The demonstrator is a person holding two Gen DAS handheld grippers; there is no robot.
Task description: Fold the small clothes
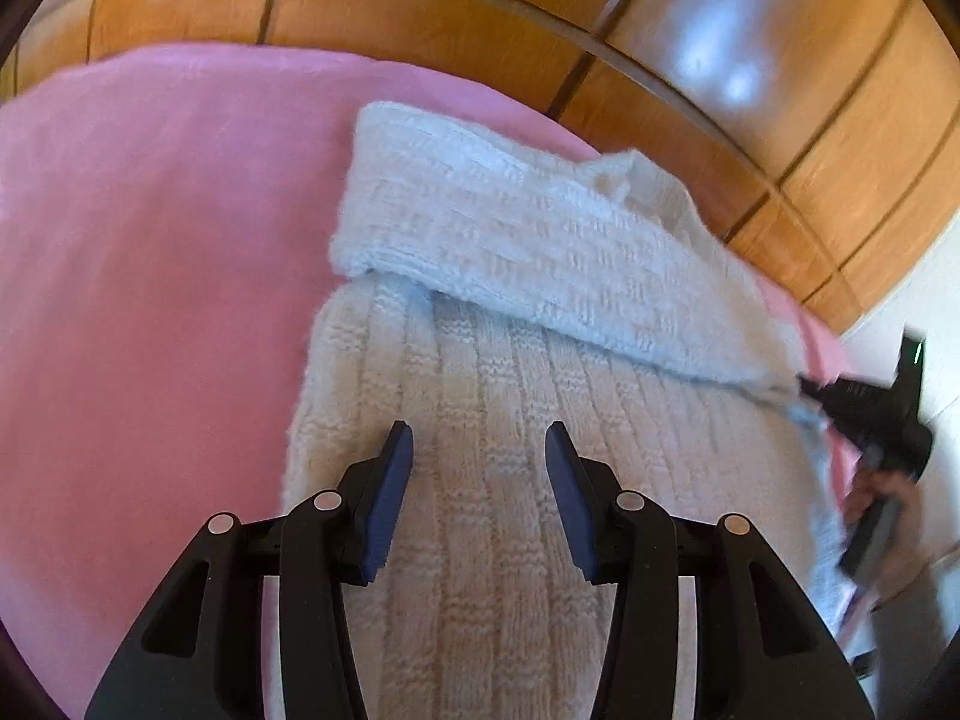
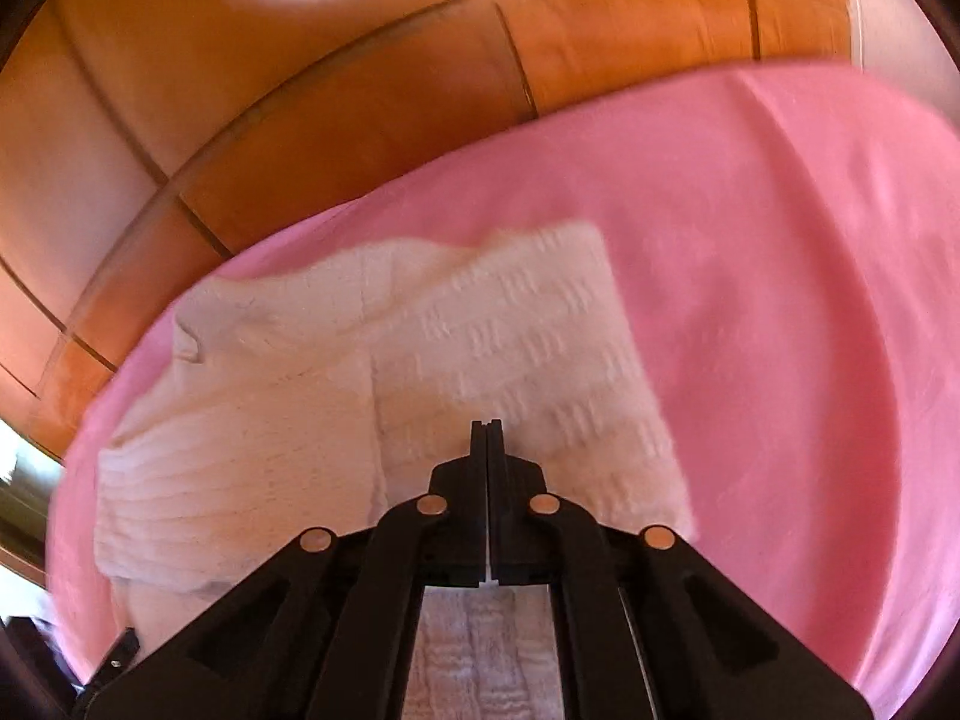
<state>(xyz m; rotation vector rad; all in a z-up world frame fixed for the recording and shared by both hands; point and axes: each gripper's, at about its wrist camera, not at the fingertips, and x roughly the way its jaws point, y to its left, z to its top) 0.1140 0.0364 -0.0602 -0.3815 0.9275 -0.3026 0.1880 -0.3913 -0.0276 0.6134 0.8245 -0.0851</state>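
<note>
Sweater (image 1: 480, 420) on the pink blanket (image 1: 150, 240): right tongs (image 2: 486, 429) pinch its sleeve edge (folding it across); left tongs (image 1: 479, 450) hover released above.

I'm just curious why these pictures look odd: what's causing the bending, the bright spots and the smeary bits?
Left wrist view: fisheye bends the wooden headboard, which carries white glare; the right gripper at the edge is motion-blurred. Right wrist view: warmer orange tint, one glare spot, and the white knit sweater looks soft.
</note>
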